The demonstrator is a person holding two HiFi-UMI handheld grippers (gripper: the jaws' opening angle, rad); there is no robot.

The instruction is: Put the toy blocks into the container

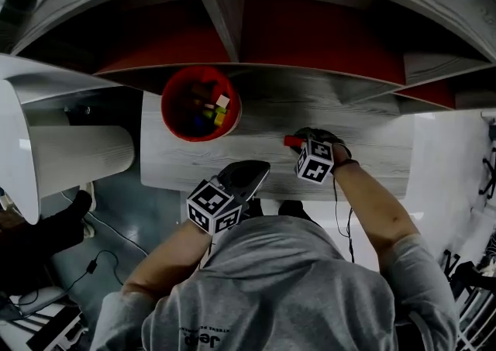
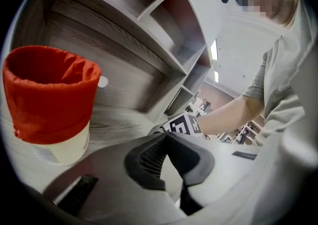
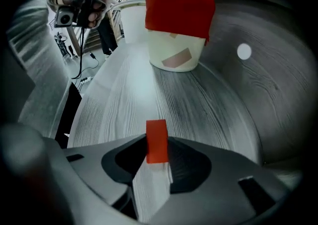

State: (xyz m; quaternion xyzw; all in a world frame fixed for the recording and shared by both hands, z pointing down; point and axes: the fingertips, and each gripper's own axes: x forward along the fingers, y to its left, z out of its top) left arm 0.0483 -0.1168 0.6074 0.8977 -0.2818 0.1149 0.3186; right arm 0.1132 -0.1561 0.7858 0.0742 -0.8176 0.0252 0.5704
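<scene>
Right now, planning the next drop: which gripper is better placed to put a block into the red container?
Right. The right gripper grips the red block, with the container ahead; the left gripper is shut and empty.

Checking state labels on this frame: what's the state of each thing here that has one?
container: upright, open at the top, blocks already inside.
red block: outside the container, on the table, pinched between jaws.
right gripper: shut on the red block.
left gripper: shut, nothing in it.
</scene>
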